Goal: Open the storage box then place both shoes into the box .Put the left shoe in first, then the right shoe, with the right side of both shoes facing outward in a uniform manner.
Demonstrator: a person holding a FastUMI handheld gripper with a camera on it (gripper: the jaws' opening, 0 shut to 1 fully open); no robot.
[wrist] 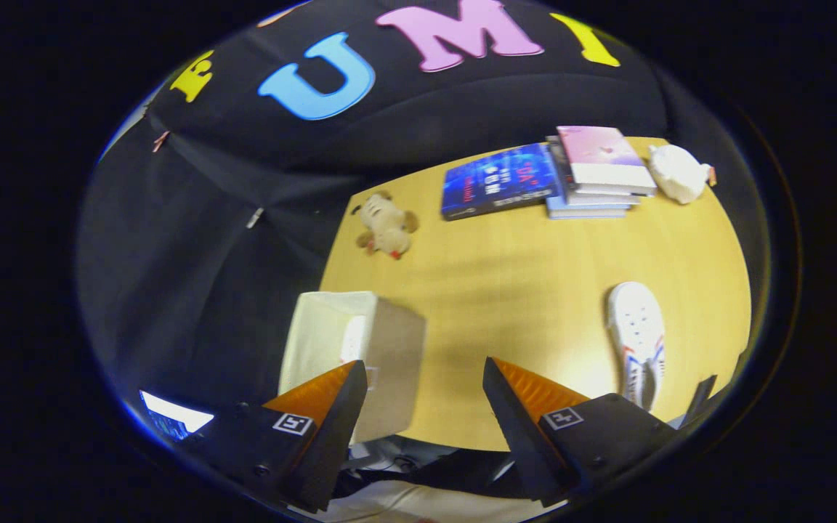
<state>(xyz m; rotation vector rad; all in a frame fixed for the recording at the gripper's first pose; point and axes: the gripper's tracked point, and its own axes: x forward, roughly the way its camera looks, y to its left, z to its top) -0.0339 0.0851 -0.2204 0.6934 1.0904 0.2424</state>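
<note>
I am holding the claw [426, 392] released, its two fingers spread wide with nothing between them, high above a wooden counter [520, 290]. Taking the gap between the fingers as the centre of the clock, the box [360, 349] is sitting at about ten o'clock, just beyond the left finger, at the counter's near left corner. Its top is standing open, showing pale inner walls. Something white is showing inside it, which I am judging to be the first shoe, though I cannot make out which way it is facing.

The other shoe [636, 341], white with coloured stripes on its side, is lying on the counter at about two o'clock, beyond the right finger and well apart from the box. I am reading this as the step between the two placements: box opened, one shoe apparently in, the second not yet picked up.

The next move is calling for a swing rightward and down to that shoe, the fingers closing across its upper, then a carry back to the box with the same side facing outward as its mate.

Bare counter is lying between shoe and box, so the path is open. A plush dog [387, 225] at eleven o'clock, books [549, 178] at one o'clock and a white toy [678, 173] beside them are all sitting far back. The shoe is lying near the counter's right edge, so I am minding that drop.
</note>
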